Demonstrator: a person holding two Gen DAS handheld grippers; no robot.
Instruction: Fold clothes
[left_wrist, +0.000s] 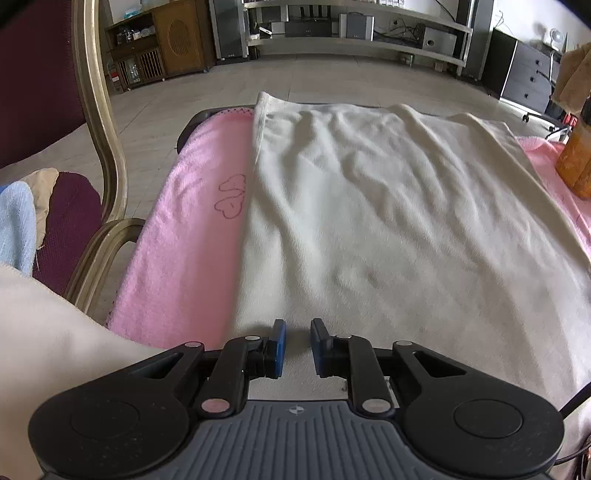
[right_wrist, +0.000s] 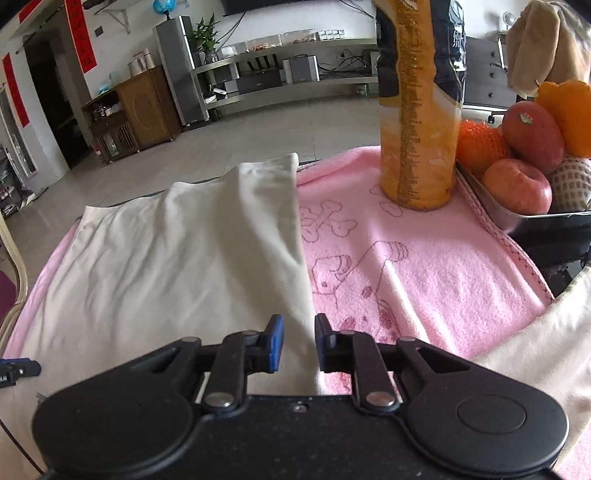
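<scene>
Hovering over the cream cloth (left_wrist: 388, 221) on the pink towel (right_wrist: 424, 266), we keep left gripper (left_wrist: 297, 345) and right gripper (right_wrist: 299, 341) fingers slightly spread, pinching nothing.

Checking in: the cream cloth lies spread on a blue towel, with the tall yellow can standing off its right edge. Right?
Not quite: the towel under the cream cloth is pink, not blue, as the right wrist view shows. The tall yellow can does stand off its right edge.

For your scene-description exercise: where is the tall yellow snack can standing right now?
In the right wrist view, the tall yellow snack can stands upright on the pink towel, right of the cream garment and just left of the fruit tray.
</scene>
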